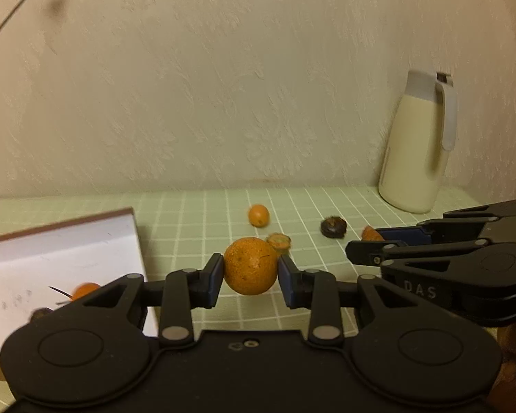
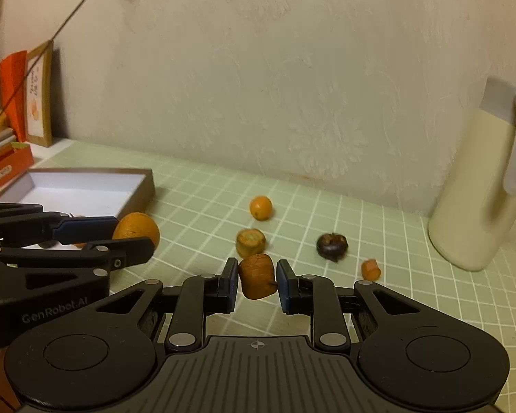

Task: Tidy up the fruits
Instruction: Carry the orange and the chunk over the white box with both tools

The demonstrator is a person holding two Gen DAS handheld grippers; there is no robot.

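Note:
My left gripper (image 1: 250,272) is shut on a round orange fruit (image 1: 250,265), held above the green checked mat; the same fruit (image 2: 136,228) shows at the left of the right wrist view. My right gripper (image 2: 257,278) is shut on a stubby orange-brown fruit piece (image 2: 257,275), lifted off the mat. On the mat lie a small orange fruit (image 2: 261,207), a cut brownish piece (image 2: 250,241), a dark round fruit (image 2: 332,246) and a small orange piece (image 2: 371,269). A white-lined box (image 2: 86,189) sits at the left, with a small orange fruit (image 1: 82,289) inside.
A tall cream jug (image 1: 418,144) with a grey handle stands at the back right against the wall. Orange boxes, a framed picture (image 2: 39,94) and books crowd the far left. The textured wall closes the back of the mat (image 2: 412,292).

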